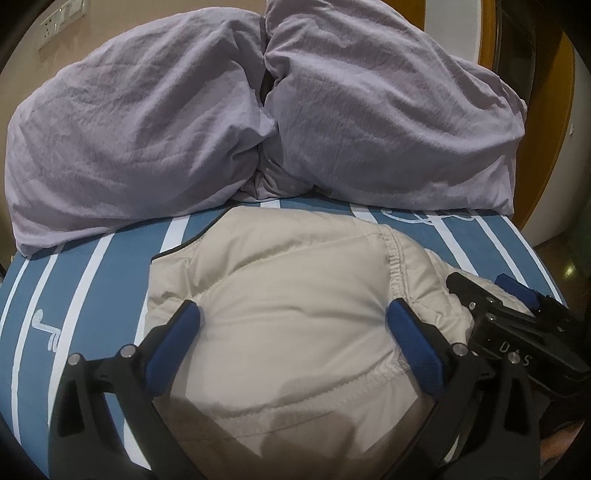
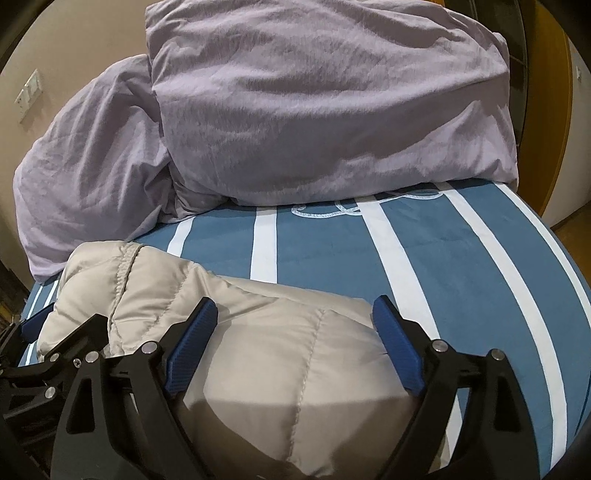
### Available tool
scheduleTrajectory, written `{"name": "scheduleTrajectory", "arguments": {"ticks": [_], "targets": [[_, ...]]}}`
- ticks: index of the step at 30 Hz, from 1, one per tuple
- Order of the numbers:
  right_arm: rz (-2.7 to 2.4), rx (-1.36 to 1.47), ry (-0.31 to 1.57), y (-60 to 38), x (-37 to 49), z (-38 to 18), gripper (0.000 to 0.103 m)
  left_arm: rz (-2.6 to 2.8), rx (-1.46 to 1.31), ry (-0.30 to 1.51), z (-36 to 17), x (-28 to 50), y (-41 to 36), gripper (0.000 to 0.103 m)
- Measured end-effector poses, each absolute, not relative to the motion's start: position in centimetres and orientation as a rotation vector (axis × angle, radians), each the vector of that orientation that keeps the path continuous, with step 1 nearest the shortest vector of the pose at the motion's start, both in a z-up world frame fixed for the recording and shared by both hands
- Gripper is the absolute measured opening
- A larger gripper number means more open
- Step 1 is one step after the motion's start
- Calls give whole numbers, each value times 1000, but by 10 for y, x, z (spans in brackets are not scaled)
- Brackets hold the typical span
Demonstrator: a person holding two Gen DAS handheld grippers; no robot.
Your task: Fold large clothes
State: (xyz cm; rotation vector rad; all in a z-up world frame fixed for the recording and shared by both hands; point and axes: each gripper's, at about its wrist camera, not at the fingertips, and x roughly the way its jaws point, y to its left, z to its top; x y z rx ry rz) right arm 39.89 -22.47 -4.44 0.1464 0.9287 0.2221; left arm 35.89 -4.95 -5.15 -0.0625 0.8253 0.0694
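A beige quilted puffer jacket (image 1: pixel 288 295) lies bundled on the blue bed sheet with white stripes (image 1: pixel 92 280). My left gripper (image 1: pixel 293 310) hovers over its middle with the jaws wide open, and the blue pads (image 1: pixel 410 332) flank the fabric without pinching it. My right gripper (image 1: pixel 484 286) sits at the jacket's right edge. In the right wrist view the right gripper (image 2: pixel 294 306) is open over the puffy end of the jacket (image 2: pixel 280 350), which bulges between the pads with nothing clamped. The left gripper (image 2: pixel 62 325) shows at the left border.
Bulky lilac bedding (image 1: pixel 258 110) fills the far half of the bed (image 2: pixel 325 110). Bare striped sheet (image 2: pixel 461 258) lies to the jacket's right. Wall sockets (image 1: pixel 59 18) are on the beige wall, and a wooden frame (image 1: pixel 554 110) stands past the bed's right edge.
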Motion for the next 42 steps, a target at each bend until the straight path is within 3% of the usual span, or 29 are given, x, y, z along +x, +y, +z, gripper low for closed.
{"name": "scheduleTrajectory", "arguments": {"ticks": [42], "targets": [[211, 167, 955, -223, 409, -53, 90, 65, -82, 854, -57, 370, -46, 101]]}}
